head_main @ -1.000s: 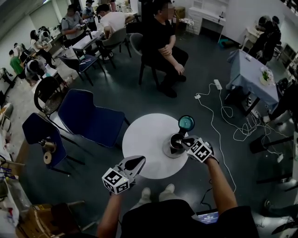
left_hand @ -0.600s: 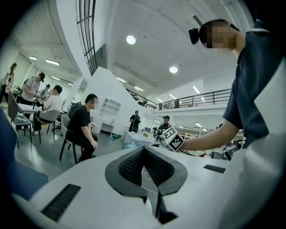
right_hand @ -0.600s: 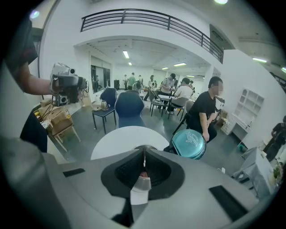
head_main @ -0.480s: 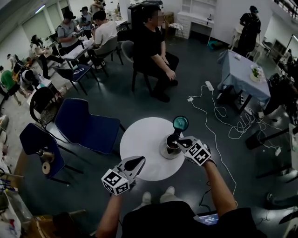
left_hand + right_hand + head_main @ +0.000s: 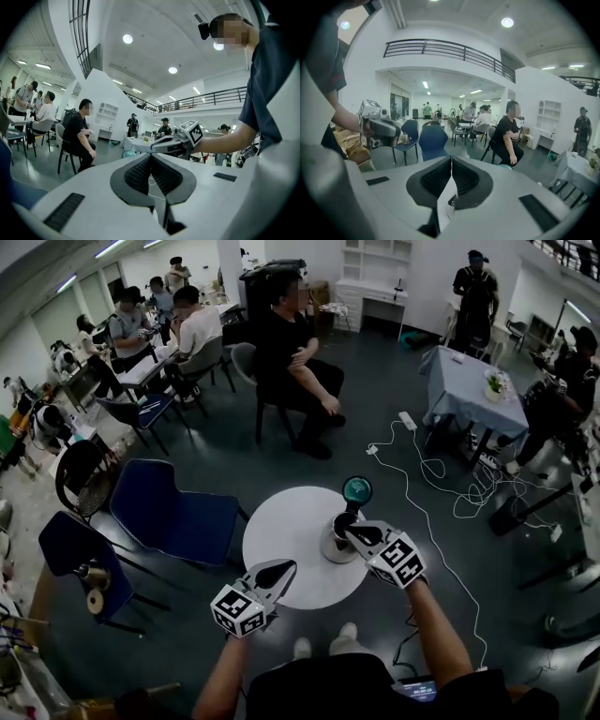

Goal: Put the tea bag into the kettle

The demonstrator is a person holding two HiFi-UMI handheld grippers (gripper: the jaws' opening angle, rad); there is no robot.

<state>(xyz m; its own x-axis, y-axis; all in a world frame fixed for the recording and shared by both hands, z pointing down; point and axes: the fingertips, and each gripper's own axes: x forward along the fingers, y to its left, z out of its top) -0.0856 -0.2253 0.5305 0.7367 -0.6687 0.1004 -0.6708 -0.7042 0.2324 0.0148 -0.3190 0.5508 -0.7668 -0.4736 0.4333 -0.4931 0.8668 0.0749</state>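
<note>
Raised right gripper (image 5: 350,530) above open kettle (image 5: 331,544) at frame centre, jaws pinched on white tea bag (image 5: 446,200); left gripper (image 5: 285,566) closed, empty; release pending.

Kettle (image 5: 331,544) upright, lid open; white tea bag (image 5: 447,197), seemingly, clamped in right gripper (image 5: 451,159).

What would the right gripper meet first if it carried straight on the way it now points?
Probably the kettle: in the head view the right gripper, shut on the tea bag, points at its open mouth. Its own view looks past it to a blue chair, so depth is unclear.
</note>
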